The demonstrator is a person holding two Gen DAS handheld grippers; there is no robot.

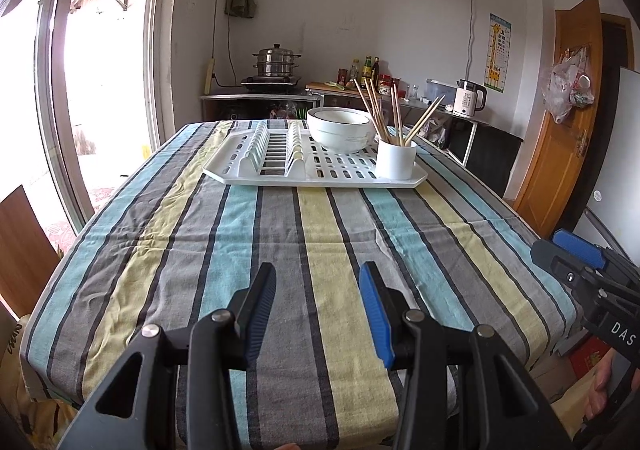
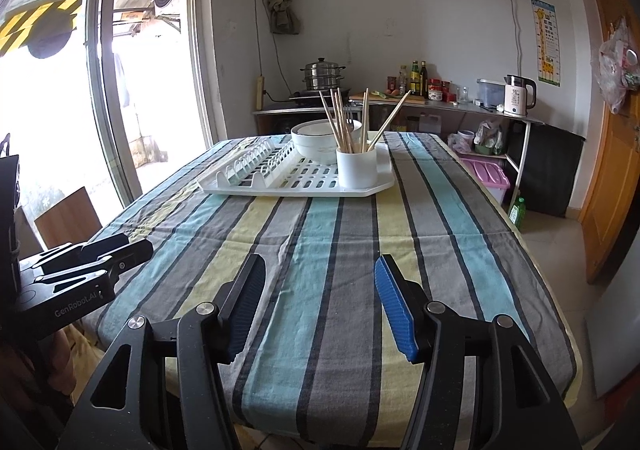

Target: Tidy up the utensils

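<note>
Both claws are seen released and empty: the left gripper (image 1: 318, 314) and the right gripper (image 2: 320, 304), each low over the near edge of the striped tablecloth (image 1: 280, 234). Well ahead of both, the thin wooden chopsticks (image 1: 384, 109) stand splayed in a white cylindrical cup (image 1: 395, 158) on the white slotted plastic drying rack (image 1: 248, 175), just beside stacked white bowls (image 1: 340, 129).

Risk noted: the light cup could be tipped by a sideways pull on the leaning sticks.

A green bottle (image 2: 518, 211) and pink bin (image 2: 490, 175) on the floor are shown by the right view only.

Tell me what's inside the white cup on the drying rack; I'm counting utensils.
The white cup on the drying rack holds wooden chopsticks, fanned outward. Their lower ends are hidden by the cup's wall, so anything else inside can't be seen.
</note>
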